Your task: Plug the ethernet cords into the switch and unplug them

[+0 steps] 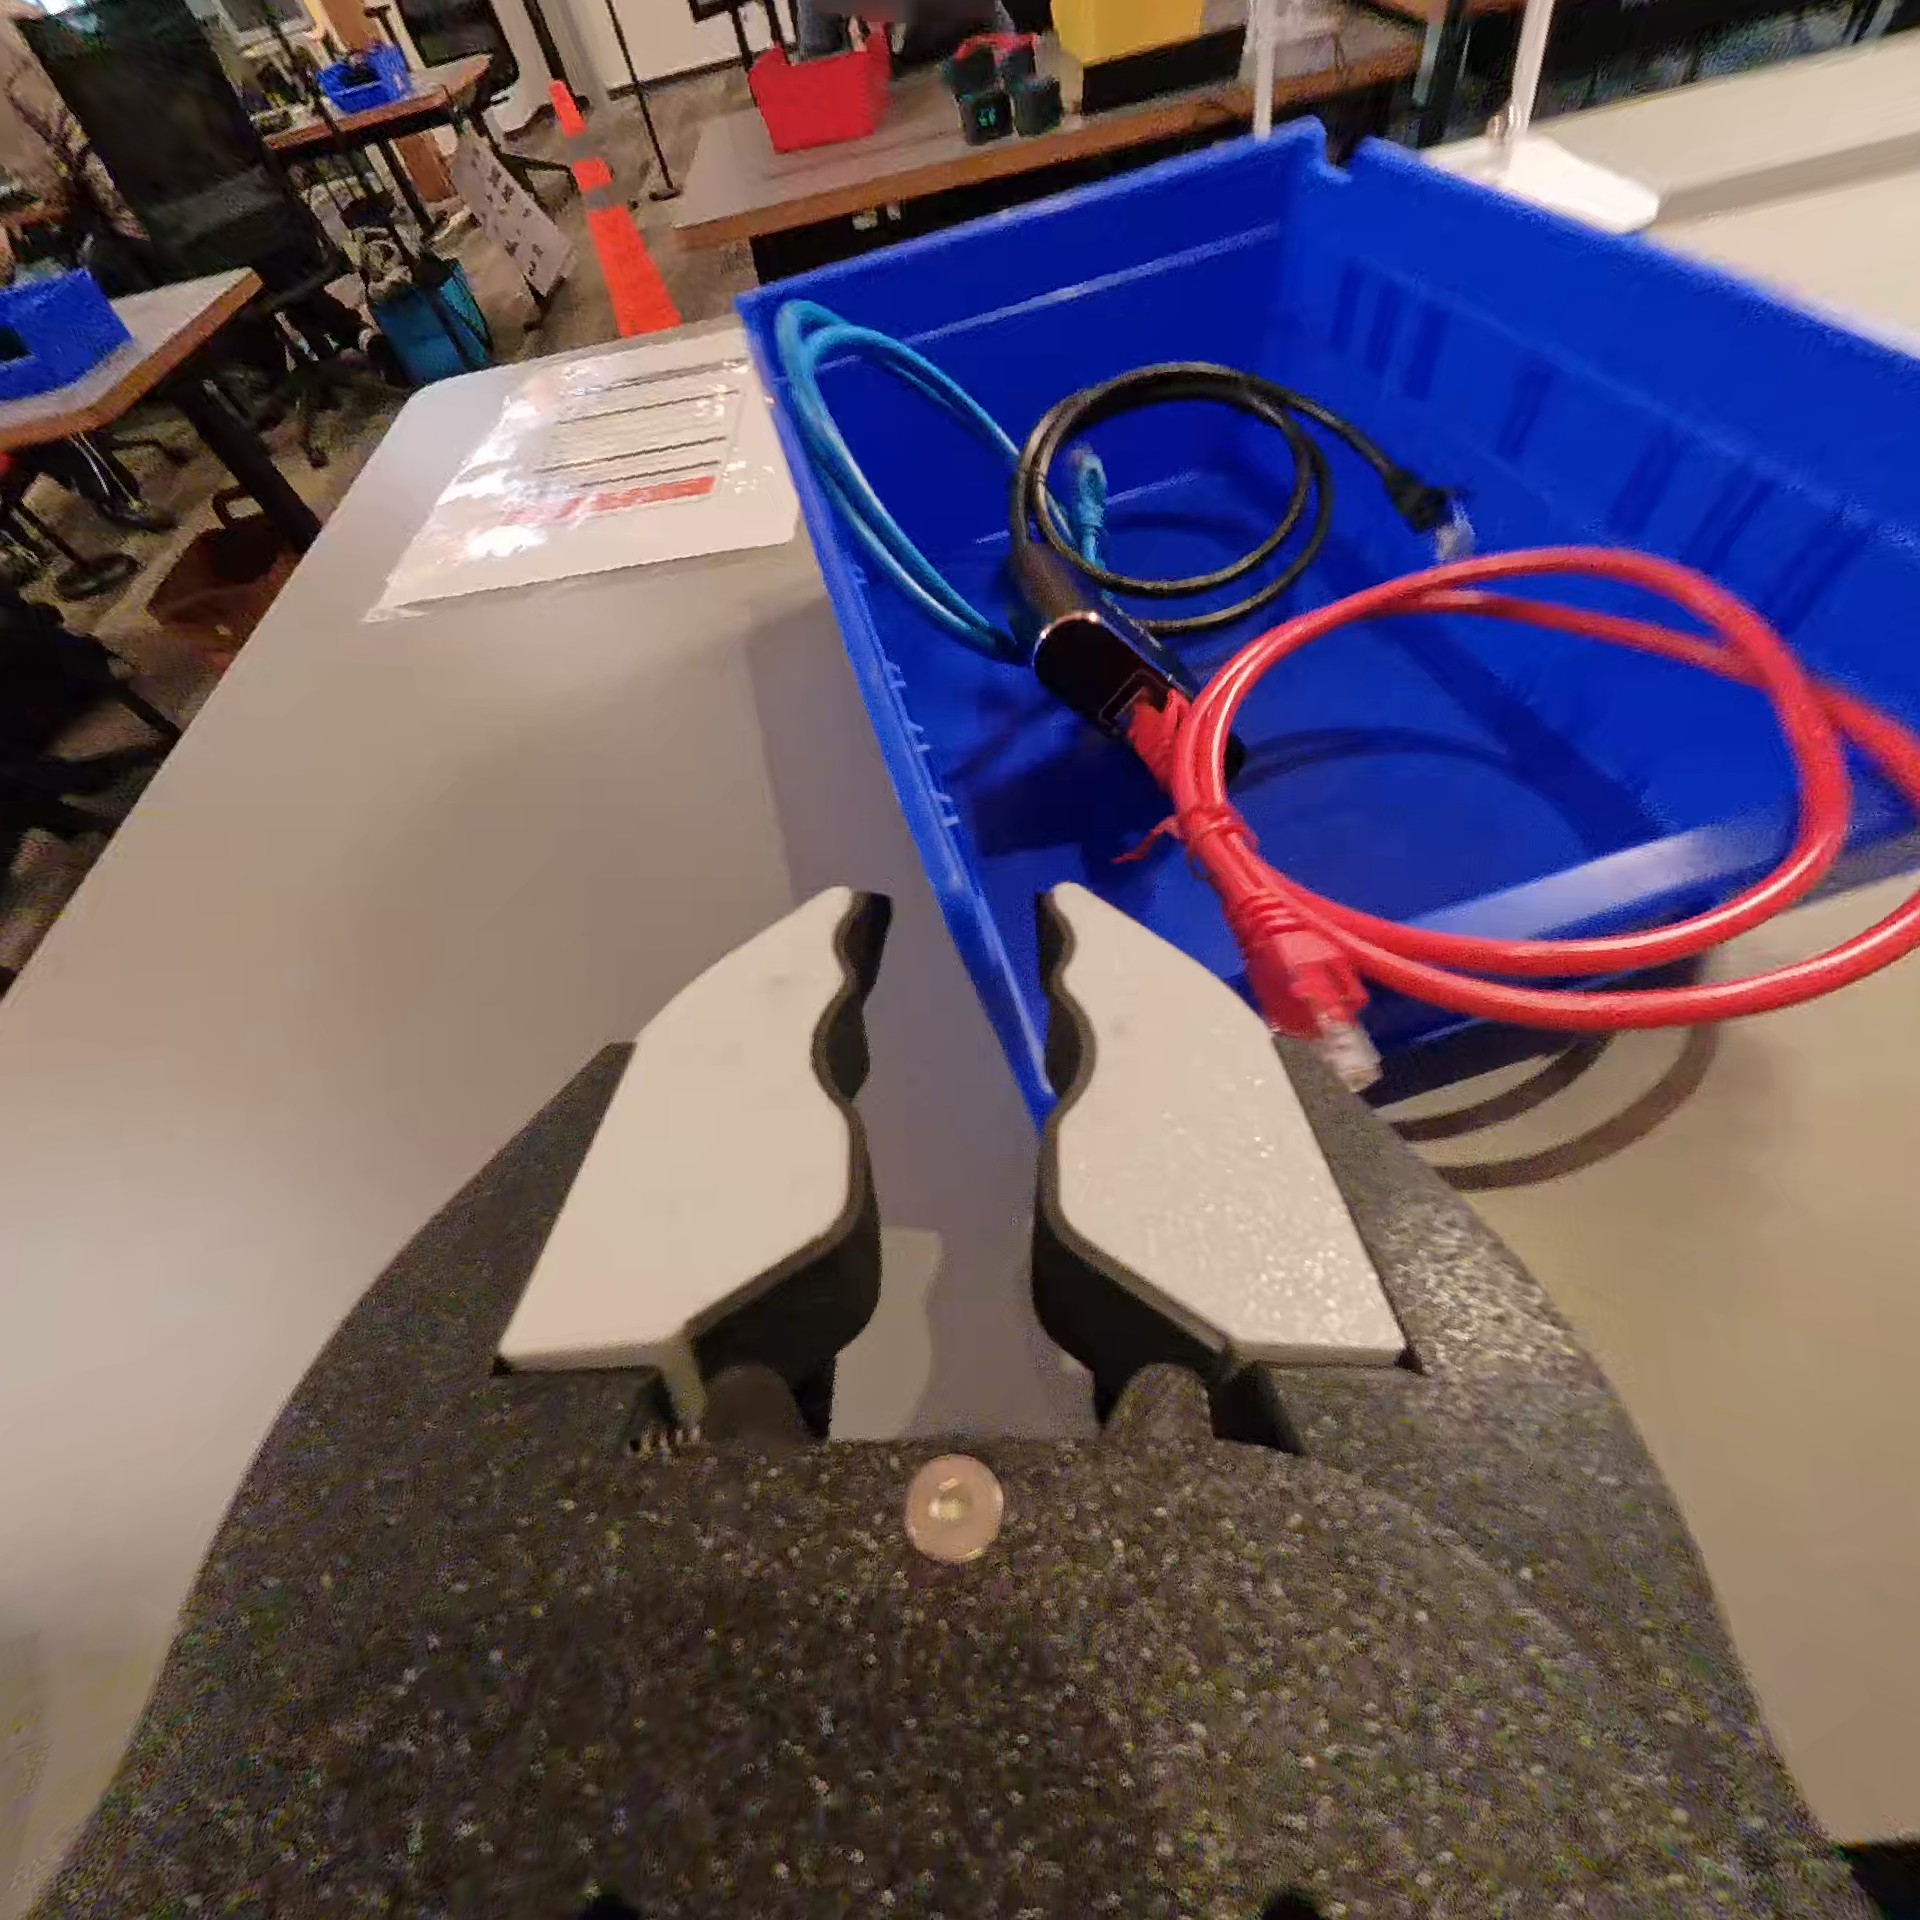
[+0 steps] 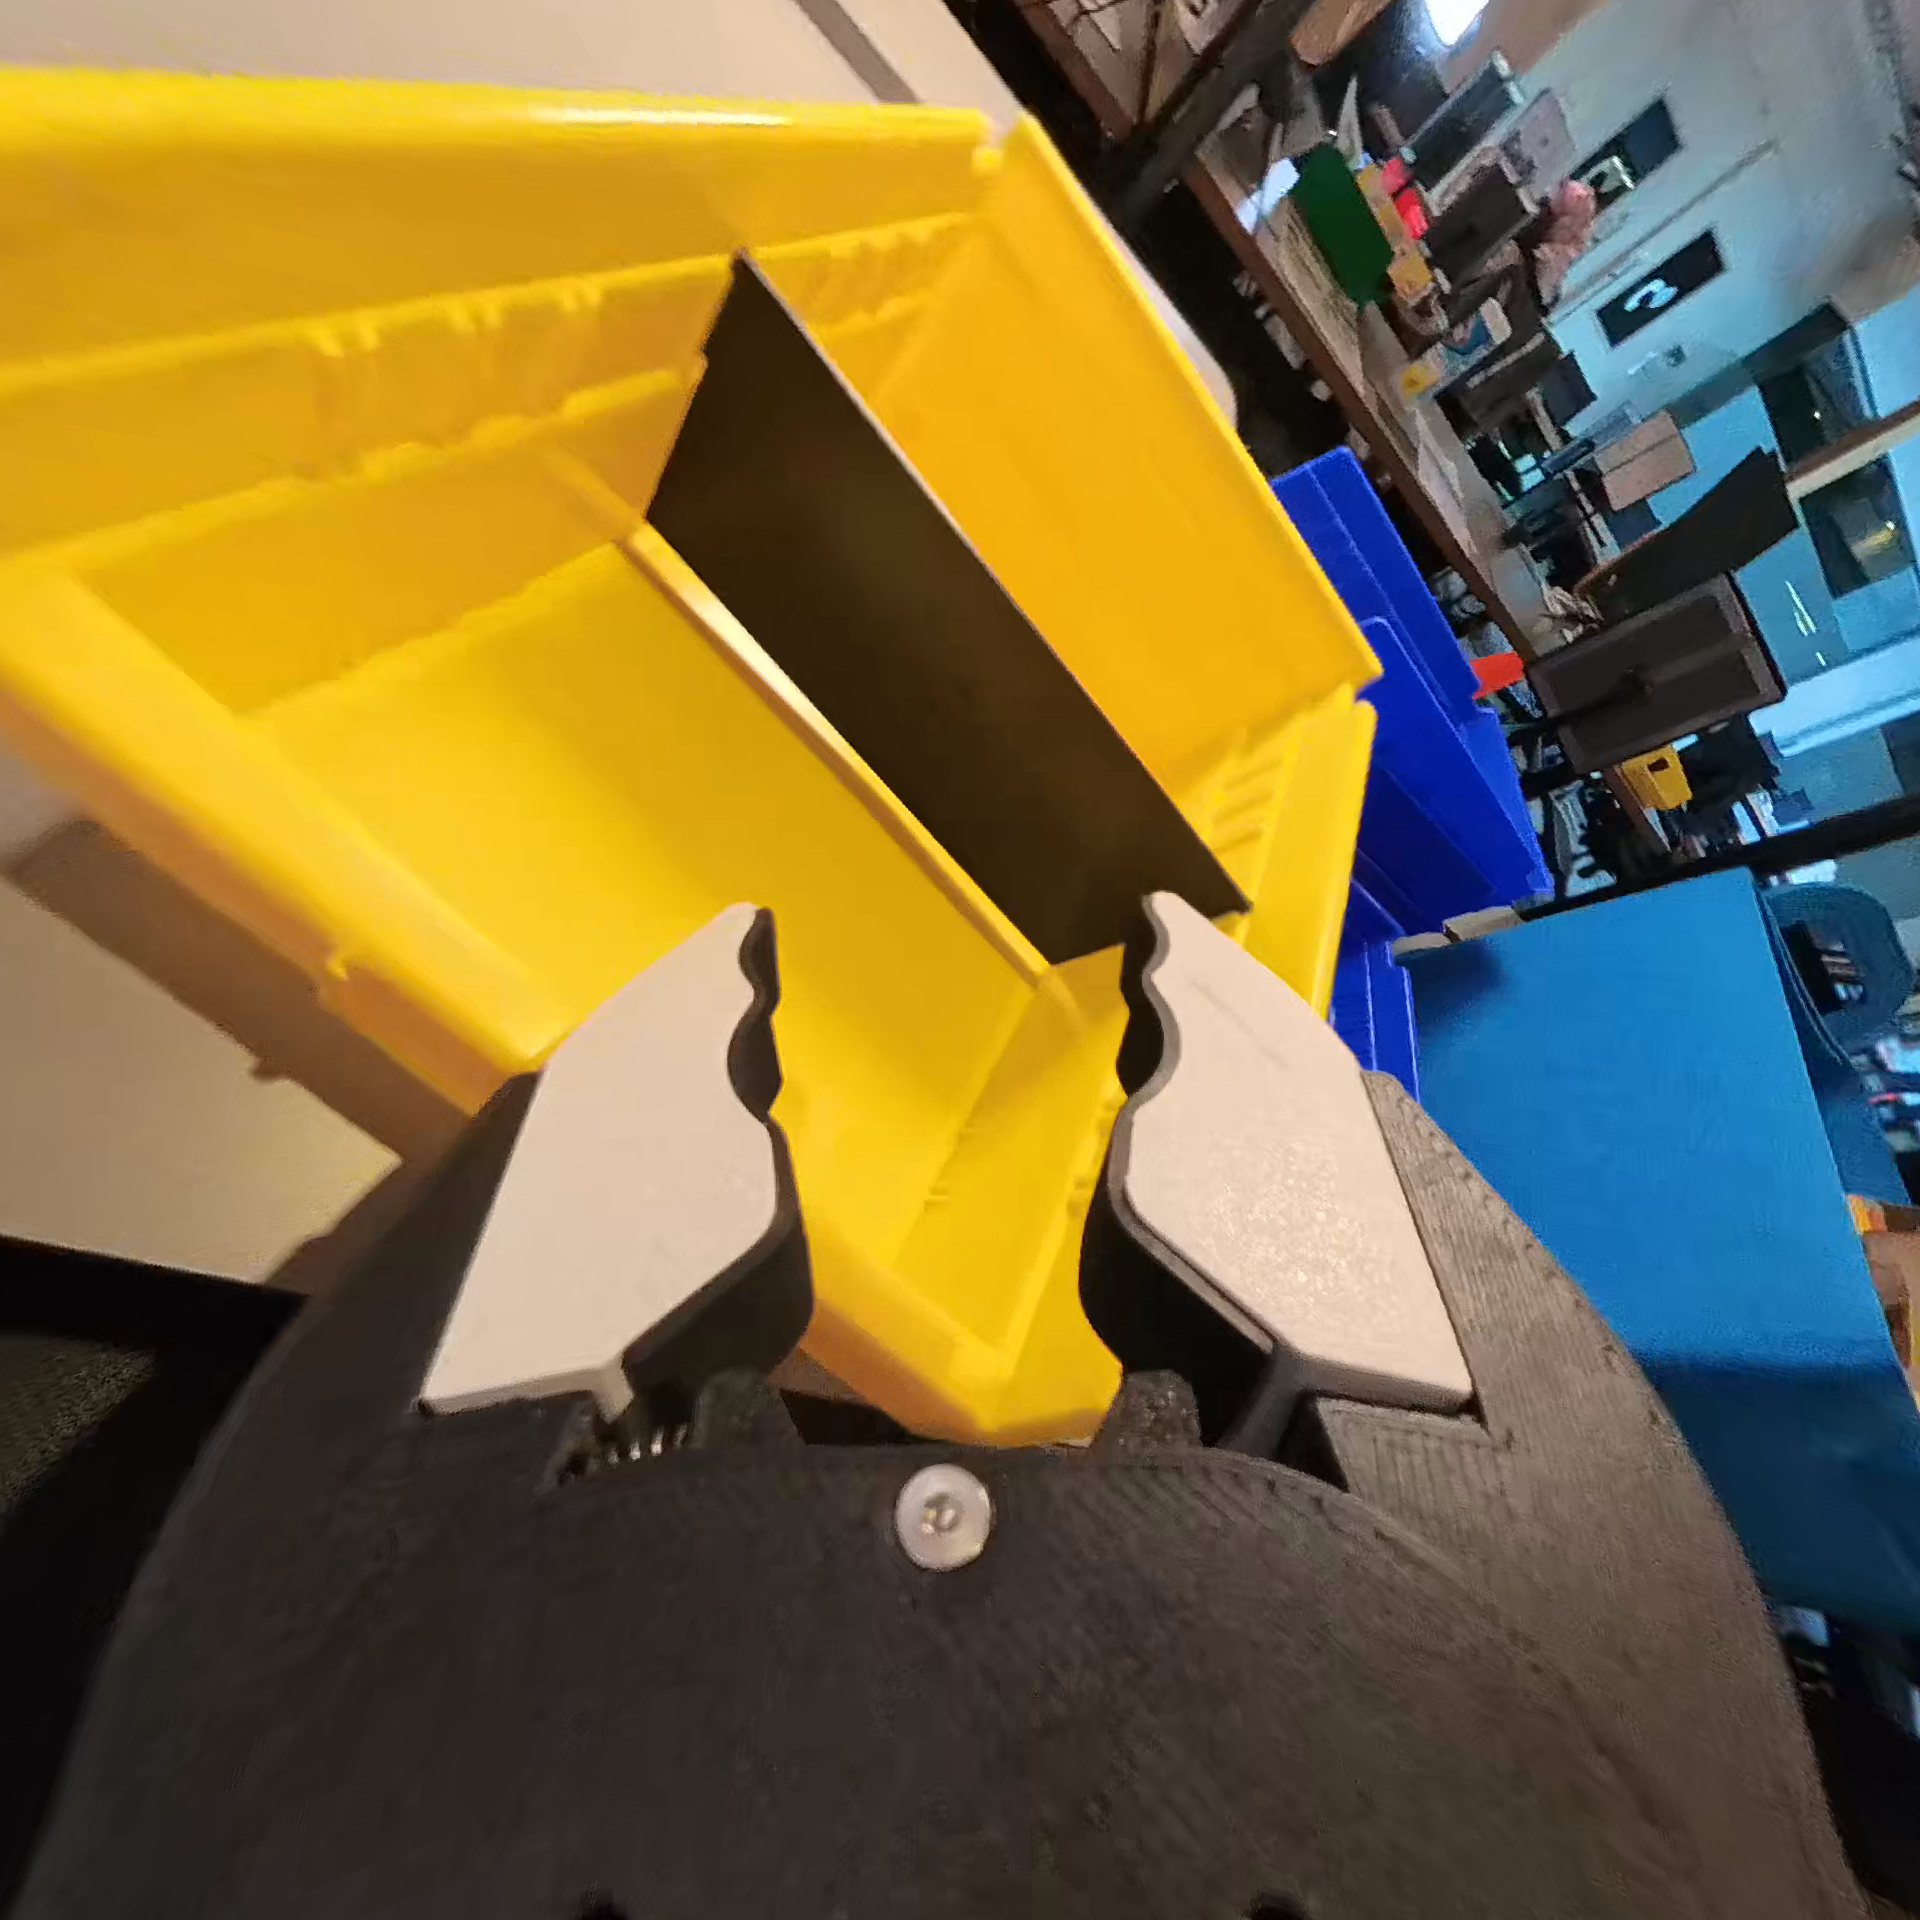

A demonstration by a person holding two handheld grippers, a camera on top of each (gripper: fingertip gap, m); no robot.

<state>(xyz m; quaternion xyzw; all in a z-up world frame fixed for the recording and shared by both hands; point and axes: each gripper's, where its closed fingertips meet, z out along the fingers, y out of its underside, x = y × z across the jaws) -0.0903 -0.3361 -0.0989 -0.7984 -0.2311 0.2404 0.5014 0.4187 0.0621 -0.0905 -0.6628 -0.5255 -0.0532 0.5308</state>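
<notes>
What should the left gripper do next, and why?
Probably ease the left gripper forward and to the right, toward the red cable's plug hanging over the blue bin wall. Its fingers are open and empty, and that plug is the nearest one.

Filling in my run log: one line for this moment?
left gripper: open, empty | right gripper: open, over yellow bin | red cord: draped over blue bin
</notes>
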